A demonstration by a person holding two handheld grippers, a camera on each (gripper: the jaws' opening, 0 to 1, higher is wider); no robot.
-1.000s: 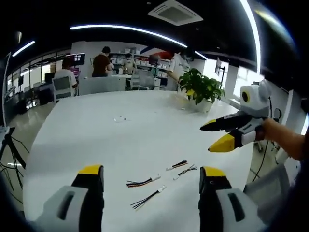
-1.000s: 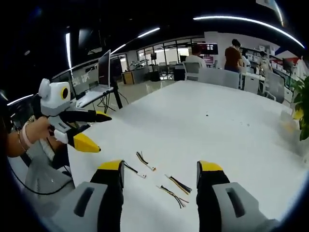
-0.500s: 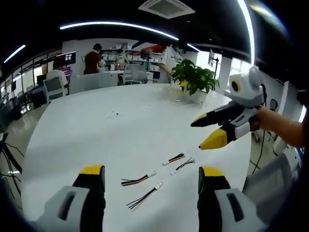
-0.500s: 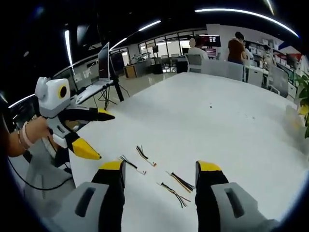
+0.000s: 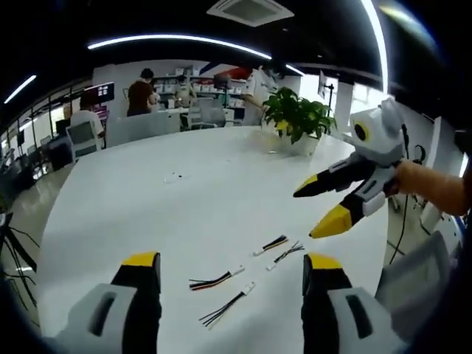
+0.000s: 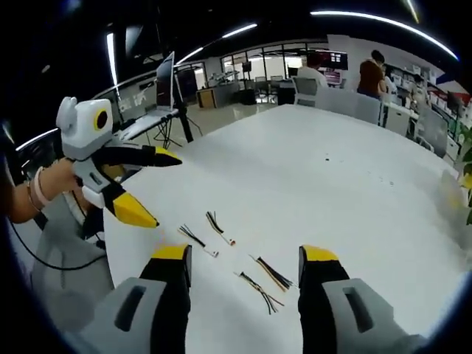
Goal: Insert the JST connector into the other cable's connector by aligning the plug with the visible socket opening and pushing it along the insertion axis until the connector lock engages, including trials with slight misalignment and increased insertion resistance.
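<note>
Four short JST cables (image 5: 218, 279) with small white connectors and multicoloured wires lie loosely grouped on the white table (image 5: 184, 206). The left gripper (image 5: 230, 269) and right gripper (image 6: 245, 262) hover above, jaws wide apart, holding nothing.

I'm working in an open-plan office — a big white table (image 5: 184, 199) under long strip lights (image 5: 177, 40) and a ceiling air-conditioning unit (image 5: 249, 9). Behind it stand desks, office chairs (image 5: 81, 136) and shelves, with 2 people (image 5: 140, 92) at workstations. A potted plant (image 5: 299, 122) sits on the table's edge — a monitor on a stand (image 6: 164, 81) nearby.
</note>
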